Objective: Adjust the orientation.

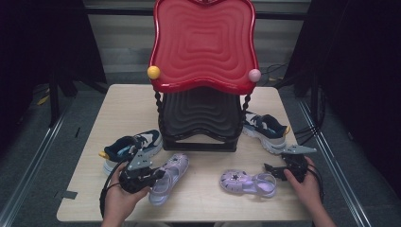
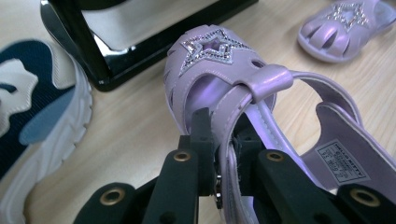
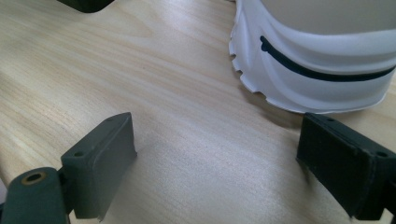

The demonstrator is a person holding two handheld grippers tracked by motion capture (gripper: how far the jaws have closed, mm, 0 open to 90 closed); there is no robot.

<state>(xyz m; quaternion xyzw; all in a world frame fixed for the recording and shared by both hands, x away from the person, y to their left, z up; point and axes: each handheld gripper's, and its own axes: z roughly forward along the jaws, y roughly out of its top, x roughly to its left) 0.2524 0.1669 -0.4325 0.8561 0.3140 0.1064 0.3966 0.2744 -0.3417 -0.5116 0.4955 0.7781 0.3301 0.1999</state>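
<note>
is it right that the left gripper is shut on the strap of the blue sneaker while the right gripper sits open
Not quite. The left gripper is shut on the strap of the purple sandal, not the blue sneaker, as the left gripper view shows. The right gripper does sit open.

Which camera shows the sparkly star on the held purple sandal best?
The left gripper view: the star on the held sandal is close and sharp. The high view shows that sandal small, star unclear. The right gripper view shows table and sneaker sole.
</note>
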